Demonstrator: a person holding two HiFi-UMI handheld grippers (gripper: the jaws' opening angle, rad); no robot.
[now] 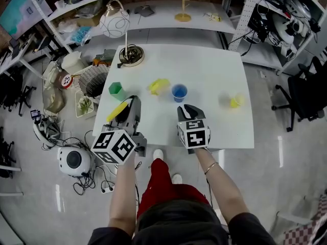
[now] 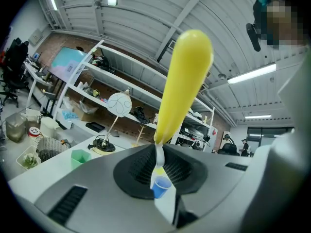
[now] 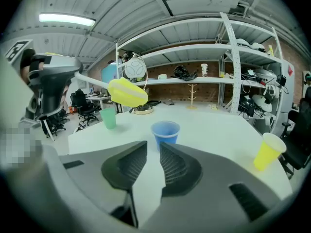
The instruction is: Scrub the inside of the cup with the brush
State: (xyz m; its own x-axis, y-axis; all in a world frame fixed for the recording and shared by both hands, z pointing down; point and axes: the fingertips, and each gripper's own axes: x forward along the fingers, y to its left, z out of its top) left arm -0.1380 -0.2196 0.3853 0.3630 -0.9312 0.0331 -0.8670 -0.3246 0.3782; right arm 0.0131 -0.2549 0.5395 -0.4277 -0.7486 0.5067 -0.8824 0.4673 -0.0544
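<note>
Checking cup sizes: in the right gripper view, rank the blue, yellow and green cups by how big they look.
yellow cup and blue cup: near alike, blue's base hidden
green cup: smallest, though farthest away

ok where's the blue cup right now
In the head view the blue cup stands upright just beyond the right gripper, with the green cup to its left and the yellow cup to its right.

1. Bright, even light falls from ceiling tubes [image 3: 65, 18] well above the fingers [image 3: 175, 166] — the white table [image 3: 214, 125] beyond them shows barely a shadow.
2. Both gripper views bulge and darken toward the corners.
3. Closest to the lens, the fingers look soft.
</note>
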